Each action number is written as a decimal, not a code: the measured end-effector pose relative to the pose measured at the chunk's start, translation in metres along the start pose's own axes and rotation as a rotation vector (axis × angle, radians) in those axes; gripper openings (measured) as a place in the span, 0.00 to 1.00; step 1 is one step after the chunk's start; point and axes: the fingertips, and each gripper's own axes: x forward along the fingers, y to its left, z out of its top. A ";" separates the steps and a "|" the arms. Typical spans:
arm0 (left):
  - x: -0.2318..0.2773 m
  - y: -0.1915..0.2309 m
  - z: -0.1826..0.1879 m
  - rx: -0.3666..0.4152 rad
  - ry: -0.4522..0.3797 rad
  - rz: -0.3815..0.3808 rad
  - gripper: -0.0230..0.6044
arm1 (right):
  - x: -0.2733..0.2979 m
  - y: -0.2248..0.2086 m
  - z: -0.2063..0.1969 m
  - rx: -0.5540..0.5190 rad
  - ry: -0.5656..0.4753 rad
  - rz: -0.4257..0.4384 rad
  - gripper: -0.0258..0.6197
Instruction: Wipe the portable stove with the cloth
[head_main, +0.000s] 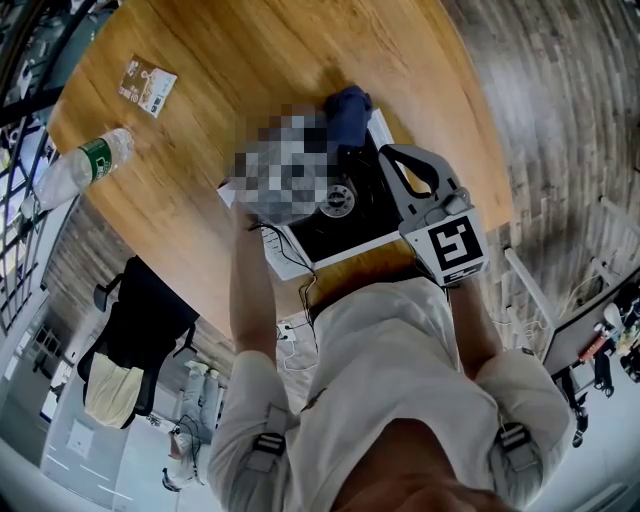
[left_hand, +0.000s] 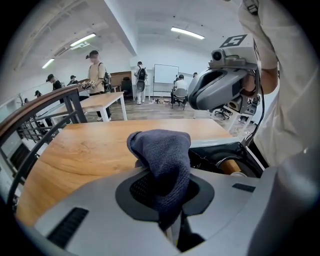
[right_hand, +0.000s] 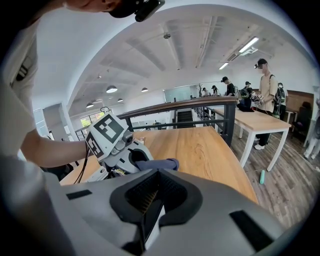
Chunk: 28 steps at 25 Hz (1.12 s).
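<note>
Left claw (left_hand: 162, 192) is clenched on a dark blue-grey knitted cloth (left_hand: 162, 150), which bunches up out of the jaws and flops over them. Right claw (right_hand: 152, 195) has its jaws pressed together with nothing between them.

In the left gripper view, the black portable stove with a pale frame (left_hand: 227, 155) lies just to the right of the cloth and lower, on the light wooden surface (left_hand: 85, 147). My judgement is that the wipe turns on swinging the cloth right and down onto the stove top. The left claw is the one placed for it. The right one hangs above the stove's right side with its marker cube towards the person.

The head view shows what the gripper views do not. It gives the stove's whole top (head_main: 345, 225) with a round burner ring (head_main: 338, 203) in its middle, and the cloth sits at the stove's far end. A mosaic patch covers the left claw there. The right gripper view, looking back across the surface, catches the left gripper's marker cube (right_hand: 106, 129) and a fold of cloth poking out beside it.
</note>
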 end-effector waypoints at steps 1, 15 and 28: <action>-0.002 -0.001 -0.002 0.002 0.007 0.002 0.13 | -0.001 0.001 0.000 -0.006 -0.001 -0.001 0.07; -0.044 -0.007 -0.054 -0.031 0.083 0.043 0.13 | -0.002 0.036 0.008 -0.060 -0.001 0.026 0.07; -0.087 -0.011 -0.097 -0.129 0.083 0.073 0.13 | 0.003 0.077 0.013 -0.103 0.006 0.054 0.07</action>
